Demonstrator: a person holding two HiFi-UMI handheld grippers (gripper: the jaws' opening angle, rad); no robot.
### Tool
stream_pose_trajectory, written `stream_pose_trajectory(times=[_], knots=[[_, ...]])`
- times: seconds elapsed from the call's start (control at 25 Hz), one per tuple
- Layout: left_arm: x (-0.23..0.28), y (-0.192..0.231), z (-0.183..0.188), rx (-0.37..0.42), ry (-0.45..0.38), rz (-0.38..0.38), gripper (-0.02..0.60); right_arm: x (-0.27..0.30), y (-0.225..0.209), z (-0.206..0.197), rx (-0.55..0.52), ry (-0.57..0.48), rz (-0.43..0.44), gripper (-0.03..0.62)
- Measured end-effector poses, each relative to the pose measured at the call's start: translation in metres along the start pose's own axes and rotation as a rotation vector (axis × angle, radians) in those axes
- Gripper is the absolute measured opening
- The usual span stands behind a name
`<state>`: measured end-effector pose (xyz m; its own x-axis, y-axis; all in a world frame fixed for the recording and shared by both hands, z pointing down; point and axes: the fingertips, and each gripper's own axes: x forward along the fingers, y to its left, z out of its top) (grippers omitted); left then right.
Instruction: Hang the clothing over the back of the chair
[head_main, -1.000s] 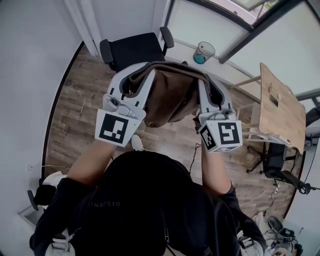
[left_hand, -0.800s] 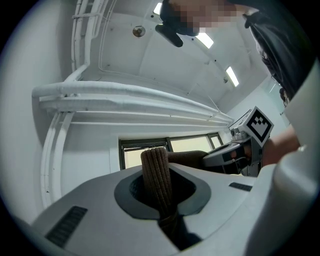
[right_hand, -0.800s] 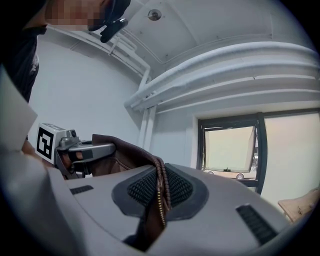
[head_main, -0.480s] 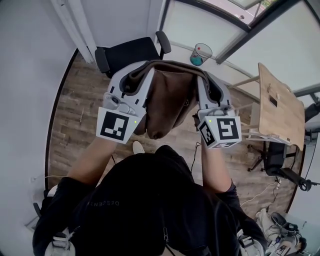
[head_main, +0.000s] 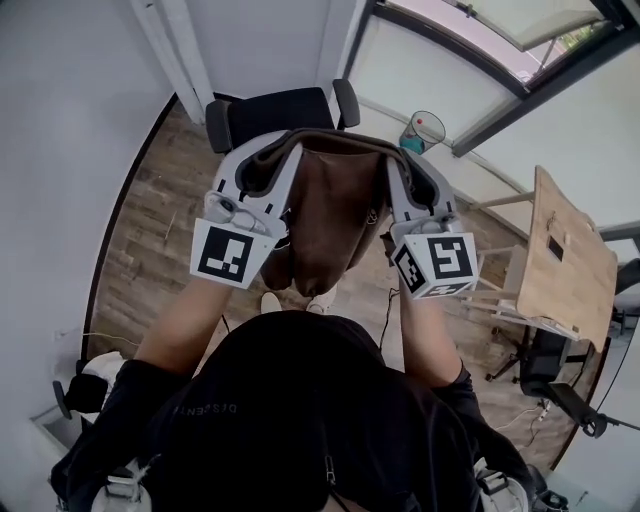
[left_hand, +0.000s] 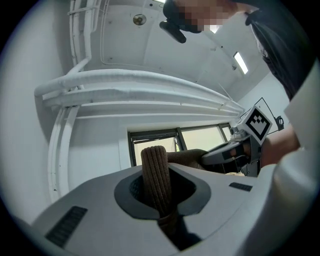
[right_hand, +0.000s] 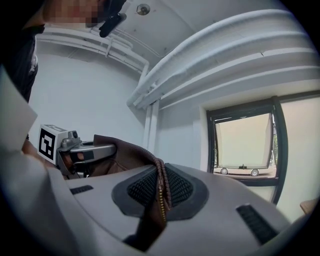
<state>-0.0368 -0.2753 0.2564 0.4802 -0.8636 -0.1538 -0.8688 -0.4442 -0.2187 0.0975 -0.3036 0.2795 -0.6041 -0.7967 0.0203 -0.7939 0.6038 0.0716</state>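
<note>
While pinched by left gripper (head_main: 288, 148) and right gripper (head_main: 386, 160), clothing (head_main: 330, 212) hangs between

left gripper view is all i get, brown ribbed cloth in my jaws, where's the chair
Observer: In the head view the black chair stands straight ahead, just past both grippers' tips. The brown garment is held up in front of it, not yet over it.
Operator: is the right side gripped too
Observer: Yes. The right gripper is shut on the garment's zipper edge.
Operator: how's the rest hanging
Observer: Its top edge runs from the left gripper across to the right one, and the body drapes down between them.
</note>
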Motion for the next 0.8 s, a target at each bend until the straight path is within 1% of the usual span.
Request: stream_pose_trajectory(times=[0.44, 0.64, 0.8], knots=[[0.025, 0.023, -0.027, 0.036, 0.095, 0.164, 0.048, 0.051, -0.017, -0.019, 0.024, 0.014, 0.219, 0.048], [0.029, 0.035, -0.038, 0.038, 0.127, 0.213, 0.048, 0.069, -0.017, -0.026, 0.031, 0.023, 0.277, 0.046], [0.031, 0.046, -0.050, 0.030, 0.148, 0.223, 0.048, 0.082, -0.013, -0.035, 0.038, 0.040, 0.298, 0.046]])
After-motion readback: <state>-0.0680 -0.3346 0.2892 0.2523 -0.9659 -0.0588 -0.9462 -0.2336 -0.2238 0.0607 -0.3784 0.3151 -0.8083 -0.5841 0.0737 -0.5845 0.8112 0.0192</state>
